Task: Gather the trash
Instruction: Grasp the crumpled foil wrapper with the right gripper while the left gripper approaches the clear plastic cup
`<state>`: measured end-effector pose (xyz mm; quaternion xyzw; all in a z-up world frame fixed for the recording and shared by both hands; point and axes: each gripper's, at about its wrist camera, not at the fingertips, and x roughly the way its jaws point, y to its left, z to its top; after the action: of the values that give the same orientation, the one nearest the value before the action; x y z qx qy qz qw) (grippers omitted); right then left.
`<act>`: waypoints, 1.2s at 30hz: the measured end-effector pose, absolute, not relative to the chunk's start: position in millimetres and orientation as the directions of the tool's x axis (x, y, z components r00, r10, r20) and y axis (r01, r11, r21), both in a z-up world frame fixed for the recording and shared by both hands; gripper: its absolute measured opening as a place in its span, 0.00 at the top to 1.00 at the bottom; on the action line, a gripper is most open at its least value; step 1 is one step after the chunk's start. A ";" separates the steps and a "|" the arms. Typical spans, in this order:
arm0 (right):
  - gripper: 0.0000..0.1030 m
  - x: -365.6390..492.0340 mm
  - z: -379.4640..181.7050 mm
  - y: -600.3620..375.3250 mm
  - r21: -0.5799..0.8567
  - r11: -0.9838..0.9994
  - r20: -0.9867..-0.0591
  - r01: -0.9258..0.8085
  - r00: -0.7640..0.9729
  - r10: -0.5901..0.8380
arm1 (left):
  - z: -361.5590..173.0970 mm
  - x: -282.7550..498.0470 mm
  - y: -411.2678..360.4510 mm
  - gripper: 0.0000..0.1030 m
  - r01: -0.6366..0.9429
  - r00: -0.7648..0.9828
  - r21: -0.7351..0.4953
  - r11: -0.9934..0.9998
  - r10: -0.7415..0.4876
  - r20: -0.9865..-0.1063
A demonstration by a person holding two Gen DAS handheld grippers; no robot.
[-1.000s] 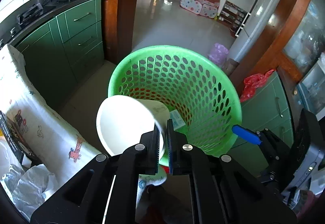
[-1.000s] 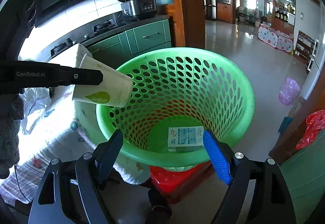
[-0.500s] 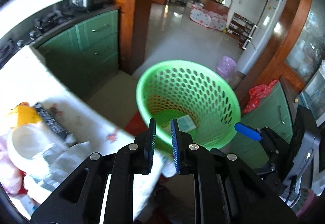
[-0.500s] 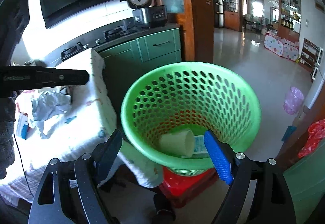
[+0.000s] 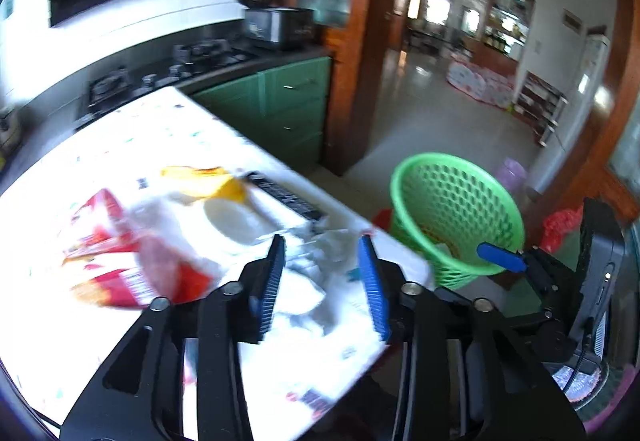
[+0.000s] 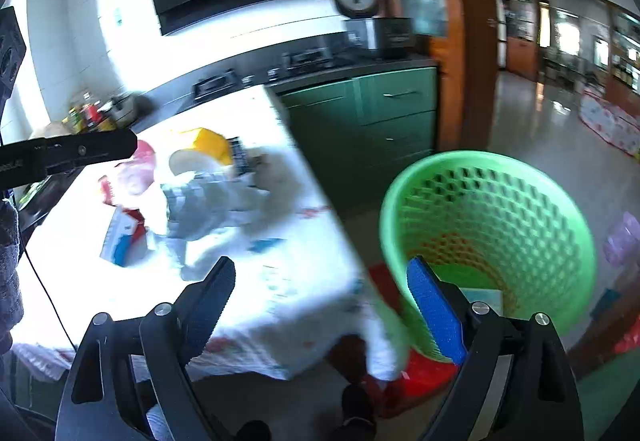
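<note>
Hovering over the cloth-covered desk (image 5: 132, 145), the left tool (image 5: 322, 281) is seen with its jaws spread wide and nothing held between them; crumpled white paper (image 5: 316, 273) lies just beyond the fingertips, which suggests that this piece is being lined up for the next pick. The green basket (image 6: 492, 225) serves as the landmark: it stands on the floor just off the desk's corner, apparently raised on something red, probably so that trash can be carried only a short way from the desk edge and dropped in. The rest of the trash is heaped on the desk, away from the basket: a red and white packet (image 5: 120, 265), a white cup lying on its side (image 5: 232, 217), a yellow wrapper (image 5: 208, 181) farther off, and a dark flat pack (image 5: 288, 197) on the heap's basket side. Much of this is blurred, so finer detail cannot be told. The right tool (image 6: 320, 305) is held low, between desk edge and basket, its jaws also wide apart and empty; its blue pad is seen in front of the basket's near wall, though whether the wall is touched cannot be told. A pale carton (image 6: 484, 297) is visible at the basket's bottom, so part of the collecting is judged done, with the heap on the desk not yet cleared.
</note>
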<state>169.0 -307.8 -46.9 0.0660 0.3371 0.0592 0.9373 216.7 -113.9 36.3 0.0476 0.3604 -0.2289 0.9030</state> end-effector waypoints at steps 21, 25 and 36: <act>0.11 255.9 -55.1 -197.6 0.077 0.961 -0.652 -0.264 0.716 0.249 | 11.0 198.4 42.3 0.29 0.114 0.715 -0.093 0.989 -0.146 -0.683; 0.11 265.2 -64.1 -193.9 0.084 0.963 -0.670 -0.255 0.702 0.244 | -7.1 203.0 48.5 0.25 0.095 0.689 -0.080 0.992 -0.124 -0.714; 0.43 254.2 -67.4 -189.2 0.030 0.960 -0.653 -0.277 0.722 0.229 | -25.5 191.7 77.9 0.21 0.052 0.669 -0.111 0.992 -0.117 -0.734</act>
<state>254.2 -189.2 -67.4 -0.0348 0.3468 0.1366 0.9273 191.7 77.9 -25.5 -0.0403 0.4043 -0.0463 0.9126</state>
